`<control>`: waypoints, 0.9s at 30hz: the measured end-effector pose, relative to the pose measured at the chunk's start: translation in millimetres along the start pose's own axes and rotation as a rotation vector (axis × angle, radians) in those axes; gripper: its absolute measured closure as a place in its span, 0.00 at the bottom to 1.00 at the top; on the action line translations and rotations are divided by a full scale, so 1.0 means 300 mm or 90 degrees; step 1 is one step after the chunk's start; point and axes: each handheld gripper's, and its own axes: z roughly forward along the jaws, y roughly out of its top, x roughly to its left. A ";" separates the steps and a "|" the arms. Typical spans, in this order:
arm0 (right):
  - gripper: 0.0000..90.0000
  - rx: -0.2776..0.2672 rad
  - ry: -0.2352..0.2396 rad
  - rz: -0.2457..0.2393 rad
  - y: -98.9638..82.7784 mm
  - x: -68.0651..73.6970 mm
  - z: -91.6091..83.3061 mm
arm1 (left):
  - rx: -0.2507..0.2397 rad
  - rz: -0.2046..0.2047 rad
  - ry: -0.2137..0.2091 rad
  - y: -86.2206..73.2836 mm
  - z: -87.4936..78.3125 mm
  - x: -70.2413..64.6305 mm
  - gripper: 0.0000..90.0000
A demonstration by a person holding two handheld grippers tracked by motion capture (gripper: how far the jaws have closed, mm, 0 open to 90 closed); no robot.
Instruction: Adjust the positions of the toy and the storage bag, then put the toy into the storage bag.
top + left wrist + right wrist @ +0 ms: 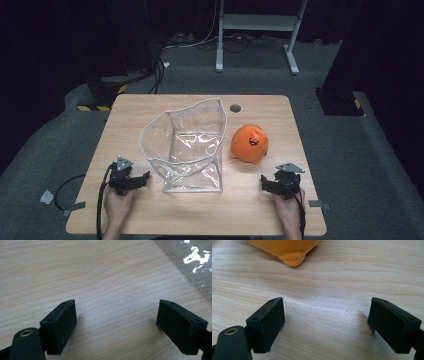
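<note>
Right hand-held gripper (266, 184) sits low on the tabletop (260, 210), jaws wide, nothing between them. Left hand-held gripper (141, 179) same: jaws wide and empty, just left of the bag (187, 150).

Toy (249, 143) is an orange plush blob with a face, resting on the tabletop between the bag and the right hand-held gripper, just ahead of its jaws; in the right gripper view one stubby foot (293, 260) shows at the top. Near the bag, not touching as far as I can tell.

Handling guess: toy looks light and soft, will squash under the pads, fabric gives decent friction. Body looks wider than the jaw gap, so I'd pinch a foot or a fold at the lower edge rather than span it.

Bag is clear thin plastic with a white rim, standing open and sagging. Likely light, floppy, slick; will slide or collapse if pushed. Take the rim nearest the left hand-held gripper to hold the mouth open.
</note>
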 end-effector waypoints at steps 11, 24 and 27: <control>0.16 0.000 0.010 -0.011 -0.013 -0.007 -0.013 | 0.000 0.000 0.000 0.000 0.000 0.000 0.18; 0.25 -0.051 0.054 -0.002 -0.032 0.004 -0.057 | 0.000 0.000 0.000 0.000 0.000 0.001 0.19; 0.25 -0.066 0.071 0.001 -0.033 0.009 -0.071 | 0.000 -0.001 0.001 0.001 0.000 0.001 0.19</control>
